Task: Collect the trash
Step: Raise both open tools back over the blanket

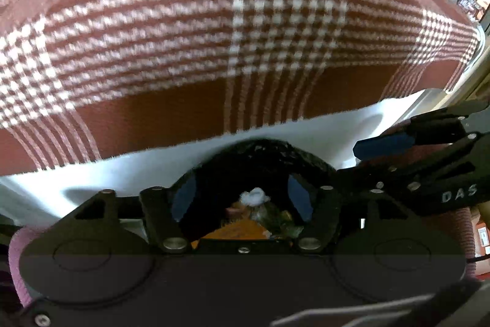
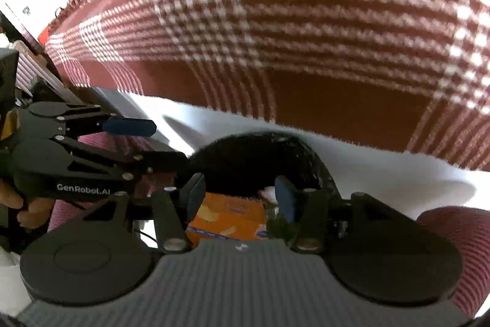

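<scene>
Both grippers' jaws stand apart over a crinkly black plastic bag [image 1: 263,155] holding an orange wrapper [image 2: 226,219], below fuzzy plaid cloth [image 1: 214,51].

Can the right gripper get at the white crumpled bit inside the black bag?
Probably yes. The right gripper sits right at the mouth of the black bag, fingers apart, and the white crumpled bit lies just by its right finger, beside the orange packet. Nothing seems to block it.
</scene>
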{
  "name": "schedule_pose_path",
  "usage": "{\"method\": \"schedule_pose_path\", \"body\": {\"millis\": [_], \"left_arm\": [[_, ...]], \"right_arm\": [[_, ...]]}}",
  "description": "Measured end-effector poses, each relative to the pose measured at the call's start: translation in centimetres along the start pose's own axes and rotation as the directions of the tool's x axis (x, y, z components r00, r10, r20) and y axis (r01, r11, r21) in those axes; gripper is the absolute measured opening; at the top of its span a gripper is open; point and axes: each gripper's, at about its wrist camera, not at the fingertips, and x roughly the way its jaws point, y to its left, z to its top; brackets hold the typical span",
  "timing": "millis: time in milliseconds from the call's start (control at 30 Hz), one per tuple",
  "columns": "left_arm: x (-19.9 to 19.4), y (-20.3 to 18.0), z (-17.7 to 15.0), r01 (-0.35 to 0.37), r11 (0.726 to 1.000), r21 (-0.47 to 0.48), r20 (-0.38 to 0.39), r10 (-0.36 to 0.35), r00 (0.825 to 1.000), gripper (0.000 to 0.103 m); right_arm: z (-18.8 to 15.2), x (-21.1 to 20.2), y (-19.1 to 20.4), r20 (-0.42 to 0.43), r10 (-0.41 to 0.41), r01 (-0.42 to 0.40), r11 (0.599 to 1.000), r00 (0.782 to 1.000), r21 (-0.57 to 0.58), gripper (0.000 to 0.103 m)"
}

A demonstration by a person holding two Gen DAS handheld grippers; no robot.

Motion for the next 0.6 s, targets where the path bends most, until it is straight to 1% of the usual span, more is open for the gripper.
{"method": "schedule_pose_path", "body": {"millis": [100,167,267,300,367,433,533,600], "left_arm": [[-1.7,-0.1,0.9,0.011,1.000,0.022,0.039,-0.012,0.999,0.076],[-3.2,0.0,1.8,0.037,0.999,0.032,0.073,-0.040,0.997,0.078],[-5.5,0.3,4.0,0.088,0.995,0.048,0.118,-0.093,0.989,0.078],[-6.2,0.4,4.8,0.101,0.994,0.050,0.130,-0.107,0.986,0.078],[-7.2,0.7,6.8,0.121,0.991,0.048,0.157,-0.127,0.979,0.078],[-8.0,0.9,8.8,0.135,0.989,0.054,0.192,-0.143,0.971,0.078],[-8.4,0.7,12.5,0.117,0.991,0.065,0.251,-0.130,0.959,0.078],[-8.2,0.7,15.3,0.100,0.992,0.076,0.291,-0.118,0.949,0.081]], "right_arm": [[0.7,-1.9,0.2,0.078,0.058,-0.057,0.998,0.995,-0.019,0.065],[1.6,-3.6,0.2,0.136,0.091,-0.087,0.995,0.986,-0.039,0.065],[3.7,-6.2,-0.2,0.215,0.115,-0.106,0.993,0.970,-0.052,0.065],[4.5,-7.1,-0.3,0.245,0.108,-0.098,0.994,0.963,-0.055,0.065],[6.2,-8.6,-0.6,0.293,0.078,-0.062,0.996,0.953,-0.064,0.065],[8.3,-9.9,-1.3,0.345,0.019,0.003,0.998,0.938,-0.062,0.065],[11.3,-11.1,-2.5,0.391,-0.070,0.094,0.995,0.918,-0.044,0.065],[13.4,-11.3,-3.4,0.423,-0.133,0.160,0.987,0.896,-0.030,0.065]]}}
